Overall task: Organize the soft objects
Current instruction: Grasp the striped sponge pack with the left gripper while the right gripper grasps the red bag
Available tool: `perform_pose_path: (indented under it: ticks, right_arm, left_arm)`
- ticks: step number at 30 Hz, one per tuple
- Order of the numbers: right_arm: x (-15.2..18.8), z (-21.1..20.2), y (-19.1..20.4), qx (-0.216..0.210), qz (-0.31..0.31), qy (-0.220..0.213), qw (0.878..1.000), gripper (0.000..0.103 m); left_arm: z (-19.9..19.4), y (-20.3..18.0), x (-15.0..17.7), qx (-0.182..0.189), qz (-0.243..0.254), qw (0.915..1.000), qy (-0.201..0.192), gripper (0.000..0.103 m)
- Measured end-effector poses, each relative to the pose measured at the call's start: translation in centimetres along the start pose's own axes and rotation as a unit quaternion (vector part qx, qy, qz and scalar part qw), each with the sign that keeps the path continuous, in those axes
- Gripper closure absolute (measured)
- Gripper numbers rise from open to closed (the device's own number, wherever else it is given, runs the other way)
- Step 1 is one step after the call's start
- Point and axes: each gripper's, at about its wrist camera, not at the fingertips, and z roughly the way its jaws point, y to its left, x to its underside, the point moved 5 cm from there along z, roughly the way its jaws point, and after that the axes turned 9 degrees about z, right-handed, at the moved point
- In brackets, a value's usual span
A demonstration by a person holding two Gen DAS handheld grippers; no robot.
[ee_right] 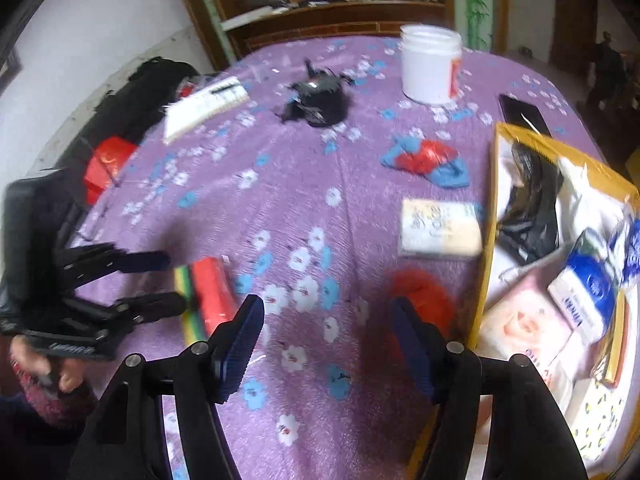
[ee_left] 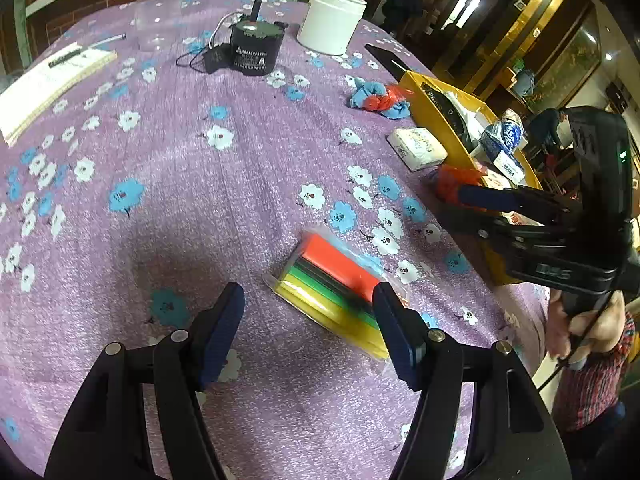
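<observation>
Purple flower-printed cloth, finely ribbed, covers the round worktop (ee_left: 168, 208). Left claw (ee_left: 308, 308) hangs with its blue ribbed pads spread apart, nothing between them, just short of a clear-wrapped pack of sponges (ee_left: 336, 292) in orange, green and yellow slabs lying flat on the cloth. Farther right lie a crumpled blue-and-red cloth (ee_left: 378, 100) and a soft rectangular tissue pack (ee_left: 418, 148) beside the yellow cardboard box (ee_left: 448, 128). Right claw (ee_right: 326, 332) is also spread wide and empty, a blurred fuzzy red object (ee_right: 424, 296) near its right pad

Home dining room: floral tablecloth (ee_left: 200, 200), wooden cabinet (ee_right: 340, 12), household clutter.
</observation>
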Motion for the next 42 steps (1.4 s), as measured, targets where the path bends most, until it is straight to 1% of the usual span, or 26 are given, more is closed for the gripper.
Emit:
perform_pose_path:
  ticks: [2, 3, 5, 8, 10, 14, 16, 20, 21, 22, 24, 27, 29, 31, 33, 34, 36, 37, 38, 39, 40, 42]
  right_arm:
    - [0.0, 0.6, -0.5, 0.037, -0.006, -0.002, 0.999, 0.051]
    - [0.0, 0.8, -0.5, 0.047, -0.011, -0.004, 0.999, 0.052]
    - [-0.3, 0.8, -0.3, 0.063, -0.030, -0.011, 0.998, 0.053]
    - [-1.0, 0.4, 0.0, 0.113, -0.075, -0.030, 0.990, 0.056]
    - [-1.3, 0.3, -0.2, 0.117, -0.092, -0.021, 0.989, 0.056]
    - [-1.5, 1.1, -0.9, 0.151, -0.114, -0.002, 0.982, 0.056]
    - [-1.3, 1.3, -1.0, 0.170, -0.132, -0.002, 0.977, 0.056]
    - [-1.3, 1.0, -0.8, 0.203, -0.168, -0.018, 0.964, 0.053]
    - [-1.3, 1.2, -1.0, 0.207, -0.170, -0.012, 0.963, 0.054]
    - [-1.4, 1.6, -1.3, 0.210, -0.169, -0.003, 0.963, 0.056]
    - [-1.3, 2.1, -1.5, 0.214, -0.180, 0.004, 0.960, 0.056]
    - [-0.9, 3.1, -1.3, 0.237, -0.212, 0.015, 0.948, 0.058]
    - [-0.7, 3.3, -1.4, 0.256, -0.219, 0.017, 0.941, 0.072]
    - [-0.7, 2.8, -1.2, 0.247, -0.214, 0.009, 0.945, 0.073]
    - [-0.9, 1.6, -1.0, 0.234, -0.197, -0.013, 0.952, 0.073]
    - [-1.1, 0.7, -0.8, 0.217, -0.182, -0.030, 0.959, 0.073]
    - [-1.3, -1.1, -0.3, 0.185, -0.155, -0.059, 0.969, 0.073]
    - [-1.3, -2.1, 0.1, 0.163, -0.141, -0.075, 0.973, 0.073]
    - [-1.2, -2.7, 0.4, 0.150, -0.134, -0.086, 0.976, 0.073]
    - [-1.1, -3.3, 0.6, 0.140, -0.127, -0.097, 0.977, 0.073]
    - [-0.8, -4.0, 0.8, 0.128, -0.119, -0.108, 0.979, 0.073]
    - [-0.3, -5.0, 1.3, 0.105, -0.105, -0.125, 0.981, 0.073]
  left_arm:
    - [0.0, 0.1, 0.1, 0.003, -0.005, 1.0000, 0.001, 0.037]
    - [0.0, 0.1, 0.1, 0.005, -0.006, 1.0000, 0.001, 0.037]
    - [-0.1, 0.3, 0.1, 0.004, -0.009, 1.0000, 0.001, 0.037]
    - [-0.2, 0.5, 0.1, 0.005, -0.013, 0.9999, 0.000, 0.037]
    - [-0.3, 0.6, 0.2, 0.005, -0.012, 0.9999, 0.001, 0.037]
    - [-0.3, 0.5, 0.3, 0.006, -0.010, 0.9999, 0.000, 0.037]
    - [-0.4, 0.5, 0.3, 0.006, -0.009, 0.9999, 0.000, 0.037]
    - [-0.4, 0.2, 0.3, 0.007, -0.006, 1.0000, 0.001, 0.037]
    - [-0.4, 0.1, 0.3, 0.008, -0.005, 1.0000, 0.002, 0.037]
    - [-0.4, 0.0, 0.3, 0.009, -0.004, 1.0000, 0.002, 0.037]
    - [-0.4, -0.1, 0.3, 0.008, -0.001, 1.0000, 0.004, 0.037]
    - [-0.4, -0.2, 0.3, 0.011, -0.002, 0.9999, 0.005, 0.037]
    - [-0.4, -0.2, 0.2, 0.019, -0.008, 0.9998, 0.001, 0.037]
    - [-0.4, -0.2, 0.3, 0.033, -0.022, 0.9992, -0.002, 0.037]
    - [-0.2, -0.2, 0.3, 0.043, -0.034, 0.9985, 0.003, 0.037]
    - [-0.1, -0.4, 0.4, 0.044, -0.042, 0.9981, 0.007, 0.037]
    - [0.3, -0.6, 0.5, 0.038, -0.063, 0.9971, 0.021, 0.037]
    - [0.5, -0.8, 0.6, 0.041, -0.076, 0.9959, 0.025, 0.037]
    - [0.9, -1.0, 0.7, 0.043, -0.093, 0.9943, 0.031, 0.037]
    - [1.2, -1.3, 0.7, 0.036, -0.101, 0.9936, 0.035, 0.037]
    - [1.6, -1.7, 0.6, 0.021, -0.106, 0.9935, 0.035, 0.033]
    - [1.9, -2.8, 0.3, 0.000, -0.098, 0.9947, 0.029, 0.031]
